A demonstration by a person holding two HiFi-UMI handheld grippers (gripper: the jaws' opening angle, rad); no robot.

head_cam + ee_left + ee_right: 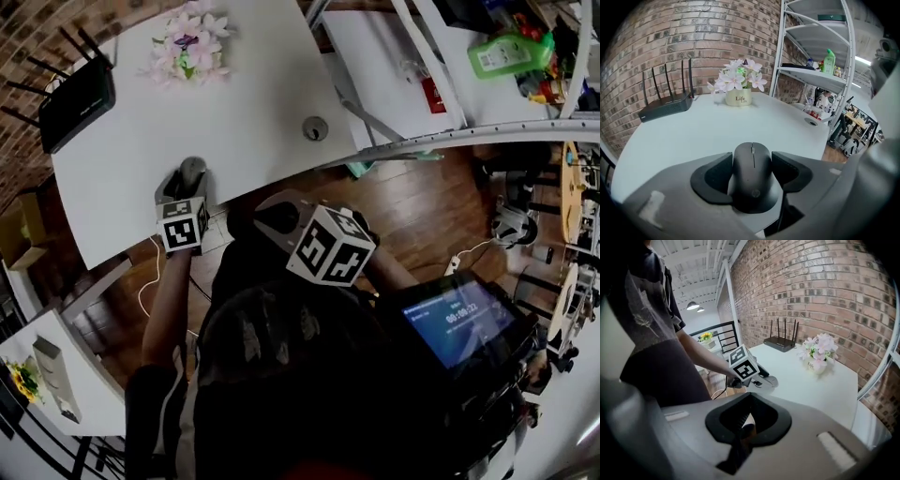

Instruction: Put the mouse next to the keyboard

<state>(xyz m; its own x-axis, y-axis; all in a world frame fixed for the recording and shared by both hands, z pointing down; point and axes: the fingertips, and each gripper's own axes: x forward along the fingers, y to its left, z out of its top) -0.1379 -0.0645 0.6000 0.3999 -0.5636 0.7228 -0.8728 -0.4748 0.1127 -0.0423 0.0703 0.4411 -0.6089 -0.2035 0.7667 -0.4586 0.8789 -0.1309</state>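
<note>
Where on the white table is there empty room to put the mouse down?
Biggest bare patch: the table's middle, bordered by the router, the flower pot, the cable hole and the mouse in the left gripper. Only the back edge is crowded.

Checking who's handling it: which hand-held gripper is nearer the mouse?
Left. The left hand-held gripper has its jaws against both sides of the mouse at the table edge; the right hand-held gripper hangs off the table, jaws shut, empty.

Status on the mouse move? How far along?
Done: the left hand-held gripper is closed on the mouse at the table's near edge. In hand: the mouse, not yet placed. Left: set it beside the keyboard, which no view shows. The right hand-held gripper is shut, empty, off the table.
</note>
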